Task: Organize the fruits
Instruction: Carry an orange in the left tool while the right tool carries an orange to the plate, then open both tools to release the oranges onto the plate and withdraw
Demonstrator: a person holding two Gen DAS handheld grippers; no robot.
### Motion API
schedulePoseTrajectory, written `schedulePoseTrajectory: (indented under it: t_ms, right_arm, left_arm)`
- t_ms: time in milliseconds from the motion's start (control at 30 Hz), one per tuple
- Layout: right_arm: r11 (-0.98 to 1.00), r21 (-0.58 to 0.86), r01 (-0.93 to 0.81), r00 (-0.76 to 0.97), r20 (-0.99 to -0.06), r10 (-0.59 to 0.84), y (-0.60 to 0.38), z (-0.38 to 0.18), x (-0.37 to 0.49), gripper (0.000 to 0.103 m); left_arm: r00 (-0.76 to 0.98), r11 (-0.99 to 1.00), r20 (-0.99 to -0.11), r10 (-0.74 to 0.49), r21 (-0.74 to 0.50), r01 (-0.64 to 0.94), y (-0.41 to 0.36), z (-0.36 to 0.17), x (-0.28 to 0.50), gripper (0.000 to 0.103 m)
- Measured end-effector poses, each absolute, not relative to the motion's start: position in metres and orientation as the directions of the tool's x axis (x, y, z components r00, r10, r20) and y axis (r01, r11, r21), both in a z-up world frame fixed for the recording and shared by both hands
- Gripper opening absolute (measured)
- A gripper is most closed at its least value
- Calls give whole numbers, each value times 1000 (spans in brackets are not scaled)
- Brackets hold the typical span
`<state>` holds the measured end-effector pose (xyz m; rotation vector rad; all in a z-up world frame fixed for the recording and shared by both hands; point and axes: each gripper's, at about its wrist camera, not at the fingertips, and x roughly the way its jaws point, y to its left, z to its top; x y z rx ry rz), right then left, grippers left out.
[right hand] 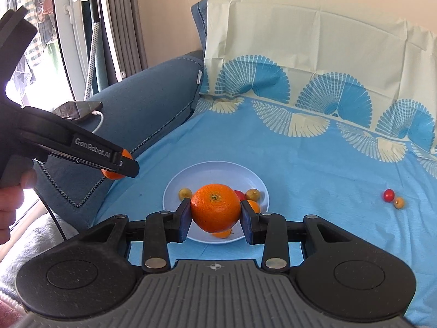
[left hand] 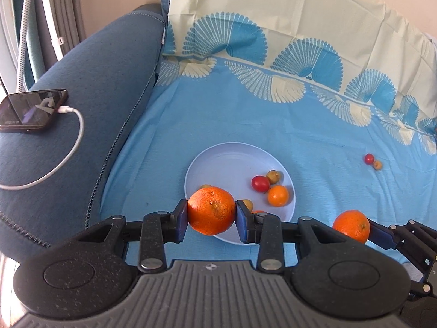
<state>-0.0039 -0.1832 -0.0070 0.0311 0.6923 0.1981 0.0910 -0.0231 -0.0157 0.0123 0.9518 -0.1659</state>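
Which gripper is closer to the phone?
Left. The left gripper, holding an orange, is on the plate's side nearest the phone. The right gripper, with another orange, is farther, toward the loose red fruit.

Small fruit (right hand: 222,234) on plate (right hand: 174,188), mostly hidden behind orange (right hand: 215,207).

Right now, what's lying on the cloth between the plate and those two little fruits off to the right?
Nothing: in both wrist views, only bare blue cloth lies between the plate and the red fruit with its small yellow neighbour.
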Motion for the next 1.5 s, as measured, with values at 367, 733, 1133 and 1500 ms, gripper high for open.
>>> schedulePoseTrajectory:
  t_ms: [367, 733, 1133, 1500]
  right_arm:
    - [981, 93, -170, 701, -688, 187, -185, -51, 61, 39]
    - [978, 76, -194, 647, -739, 185, -175, -92, 102, 39]
    - [974, 76, -215, 657, -727, 201, -172, -81, 104, 83]
    - [989, 71, -133, 720, -678, 146, -181, -22, 7, 99]
  left_arm:
    - [512, 988, -853, -98, -23, 151, -40, -70, 162, 40]
    - [480, 987, -876, -36, 45, 155, -56, -111, 202, 40]
    - [565, 980, -824, -46, 71, 184, -53, -78, 181, 102]
    - [572, 993, -820, -33, 37, 111, -10, -30, 78, 102]
